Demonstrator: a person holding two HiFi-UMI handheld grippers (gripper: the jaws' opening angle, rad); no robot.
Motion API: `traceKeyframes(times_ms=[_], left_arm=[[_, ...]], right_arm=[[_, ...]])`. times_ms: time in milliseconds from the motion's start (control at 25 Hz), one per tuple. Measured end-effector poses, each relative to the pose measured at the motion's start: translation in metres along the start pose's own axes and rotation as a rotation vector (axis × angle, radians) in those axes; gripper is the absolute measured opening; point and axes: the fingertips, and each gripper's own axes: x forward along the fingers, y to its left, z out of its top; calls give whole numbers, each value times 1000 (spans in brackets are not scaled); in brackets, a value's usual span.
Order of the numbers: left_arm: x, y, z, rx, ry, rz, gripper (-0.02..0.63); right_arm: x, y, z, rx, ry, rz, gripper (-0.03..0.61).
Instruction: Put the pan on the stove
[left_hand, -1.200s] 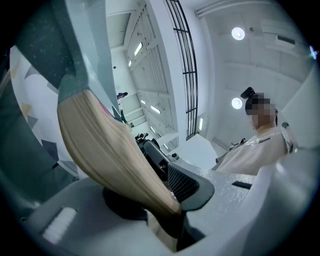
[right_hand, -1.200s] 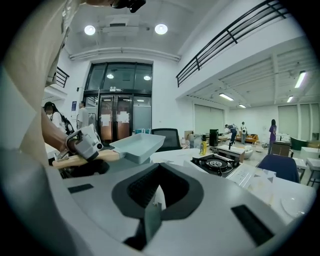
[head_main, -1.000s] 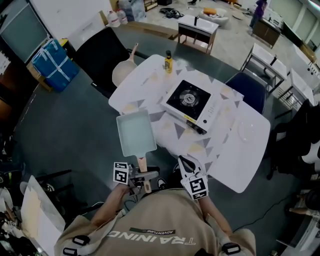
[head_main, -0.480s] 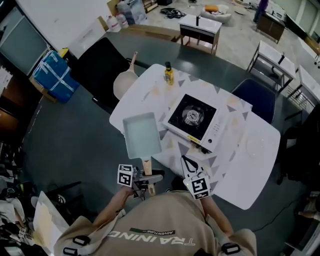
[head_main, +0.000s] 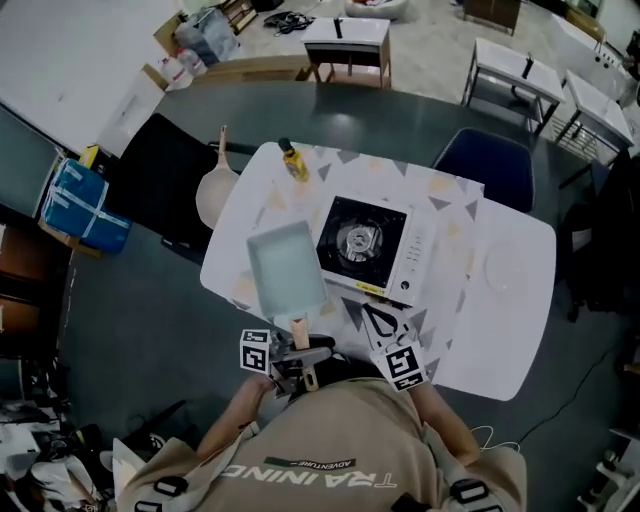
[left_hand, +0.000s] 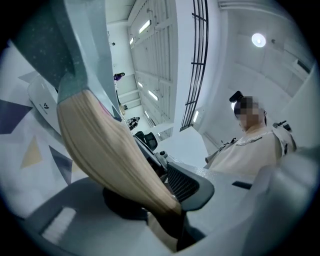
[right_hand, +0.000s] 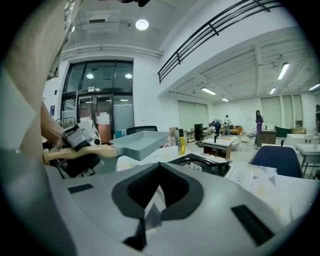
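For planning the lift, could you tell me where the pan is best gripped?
By its wooden handle, from the near side: the handle sticks out of the pan toward the person, where the left gripper is shut on it.

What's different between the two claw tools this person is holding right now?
The left gripper is clamped on the pan's wooden handle, holding the pan in the air over the table; the right gripper grips nothing. The left gripper points along the pan, the right one toward the stove. Both are shut and sit at the table's near edge.
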Motion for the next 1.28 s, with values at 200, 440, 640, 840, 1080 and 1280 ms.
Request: traceKeyframes(times_ms=[200,440,640,840,1080,1280], left_arm=[[10,15,20,-12,92,-55,117],[15,24,41,-38,224,-124,117],[19,31,52,-43,342,-181,117],[29,40,62,-83,437,-237,117],[40,49,61,-111,516,-270,118],[47,61,54,-138,568,-279,118]], right_arm=[[2,-18,-3,22,21,-84,3],[0,-35,9,40,27,-224,3],[-1,-43,20,58,12,-334,3],[-12,-48,20,102,9,-441,3],[-25,-54,11,142,16,-523,3],[-30,-59,2,157,32,-553,3]])
